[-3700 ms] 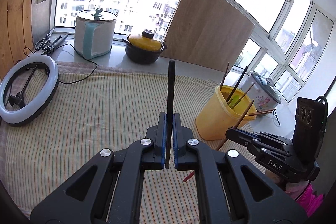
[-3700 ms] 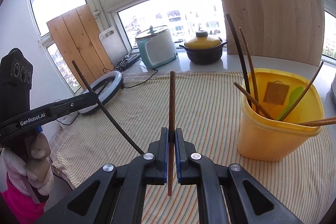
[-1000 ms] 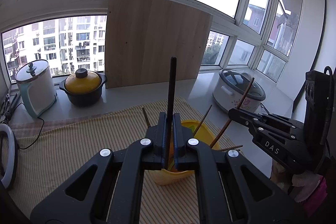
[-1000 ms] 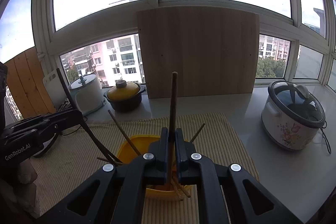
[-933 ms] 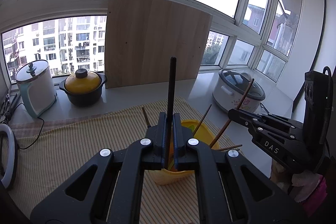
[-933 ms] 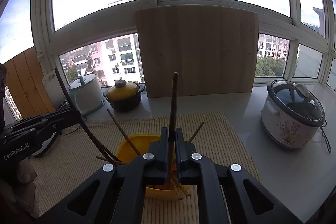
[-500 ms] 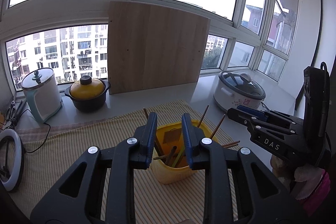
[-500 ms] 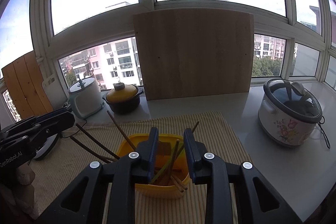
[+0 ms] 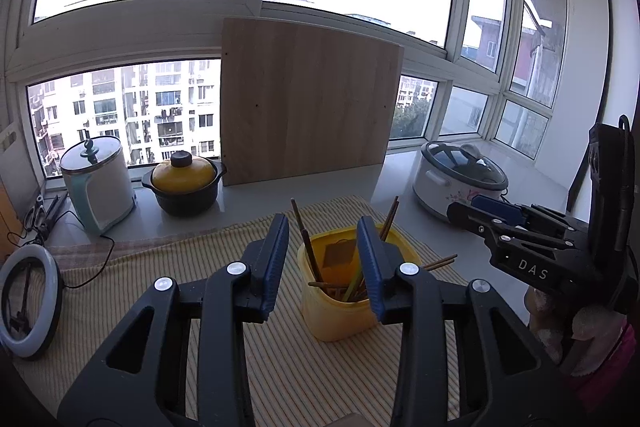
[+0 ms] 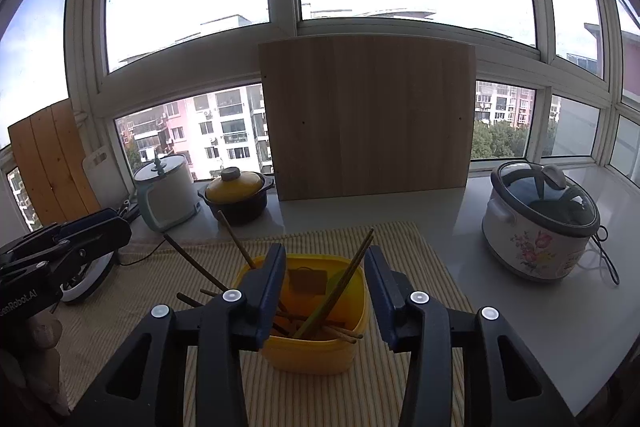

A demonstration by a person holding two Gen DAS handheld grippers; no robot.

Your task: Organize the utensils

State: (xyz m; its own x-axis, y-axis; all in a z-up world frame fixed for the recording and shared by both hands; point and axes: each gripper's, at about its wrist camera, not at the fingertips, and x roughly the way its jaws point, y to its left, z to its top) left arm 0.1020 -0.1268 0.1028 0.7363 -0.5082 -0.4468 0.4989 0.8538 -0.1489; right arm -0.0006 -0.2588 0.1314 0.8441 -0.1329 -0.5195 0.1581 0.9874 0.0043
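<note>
A yellow plastic tub point(image 9: 340, 319) point(image 10: 316, 351) stands on the striped cloth point(image 9: 120, 279) point(image 10: 408, 247) and holds several brown chopsticks point(image 9: 307, 251) point(image 10: 352, 263) and a green utensil point(image 9: 352, 287). My left gripper point(image 9: 323, 227) hovers above and just behind the tub, its jaws opening, with nothing pressed between its pads. My right gripper point(image 10: 324, 255) hangs over the tub's near rim, jaws likewise opening, and grips nothing. Each gripper shows at the edge of the other's view, the right gripper point(image 9: 496, 215) and the left gripper point(image 10: 80, 231).
A pale wooden board point(image 9: 308, 103) leans against the window. On the sill stand a white kettle point(image 9: 98, 183), a yellow-lidded black pot point(image 9: 184, 183) and a floral rice cooker point(image 9: 460, 183). A ring light point(image 9: 28, 299) lies at the cloth's left end.
Both grippers were shut on upright chopsticks a second ago; the jaws have spread and both sticks have dropped into the yellow tub. Both hands have drawn back slightly.
</note>
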